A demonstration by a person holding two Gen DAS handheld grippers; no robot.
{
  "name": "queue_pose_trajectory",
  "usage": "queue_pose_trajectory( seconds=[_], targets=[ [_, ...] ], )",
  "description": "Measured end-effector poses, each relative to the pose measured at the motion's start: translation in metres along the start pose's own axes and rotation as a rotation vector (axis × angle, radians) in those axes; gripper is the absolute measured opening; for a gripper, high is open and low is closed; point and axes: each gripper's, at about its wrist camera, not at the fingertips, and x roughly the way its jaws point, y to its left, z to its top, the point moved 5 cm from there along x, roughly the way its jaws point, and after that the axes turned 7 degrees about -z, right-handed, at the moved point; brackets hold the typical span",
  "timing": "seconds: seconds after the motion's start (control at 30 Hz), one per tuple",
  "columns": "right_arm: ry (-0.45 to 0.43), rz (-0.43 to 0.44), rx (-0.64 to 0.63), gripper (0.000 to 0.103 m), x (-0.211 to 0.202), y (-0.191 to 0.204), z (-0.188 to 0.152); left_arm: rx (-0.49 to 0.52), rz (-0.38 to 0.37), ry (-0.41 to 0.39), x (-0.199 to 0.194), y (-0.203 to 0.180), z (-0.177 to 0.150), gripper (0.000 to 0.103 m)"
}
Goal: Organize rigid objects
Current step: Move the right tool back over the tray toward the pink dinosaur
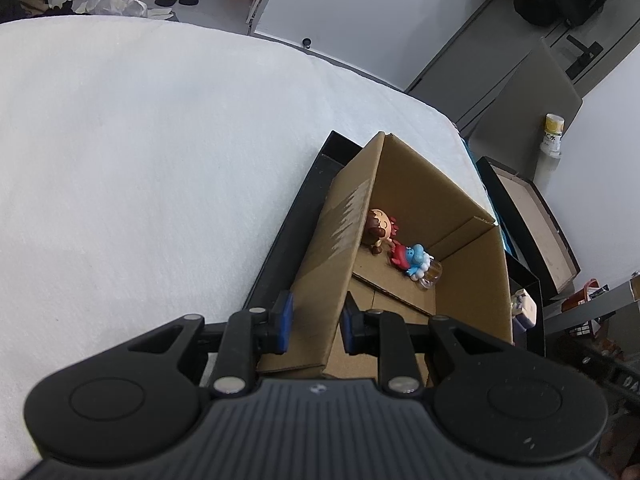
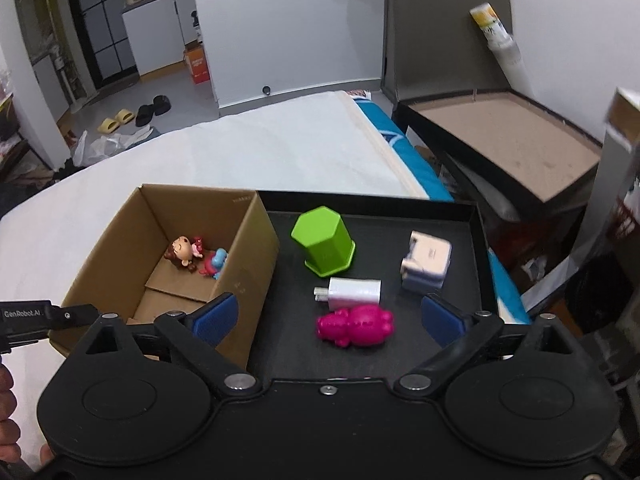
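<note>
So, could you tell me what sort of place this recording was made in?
Most likely a lived-in home or flat. Slippers and black sandals lie on the floor, kitchen-like cabinets stand behind, and the work surface looks like a white-covered mattress.

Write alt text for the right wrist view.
The right tool hangs open over a black tray holding a pink bear figure, a white charger, a second white plug block and a green hexagonal cup. Left of them, a cardboard box holds two small figurines.
</note>
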Motion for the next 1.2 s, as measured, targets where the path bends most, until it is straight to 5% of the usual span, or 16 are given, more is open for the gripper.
queue_pose_trajectory(
  seconds=[0.73, 1.2],
  targets=[
    [-0.068, 0.016, 0.084, 0.099, 0.042, -0.026, -0.046, 0.011, 0.065, -0.023, 0.004, -0.003, -0.004, 0.023],
    [-0.034, -0.018, -0.019, 0.098, 0.076, -0.011, -0.051, 0.007, 0.091, -0.017, 0.009, -0.005, -0.002, 0.023]
  ],
)
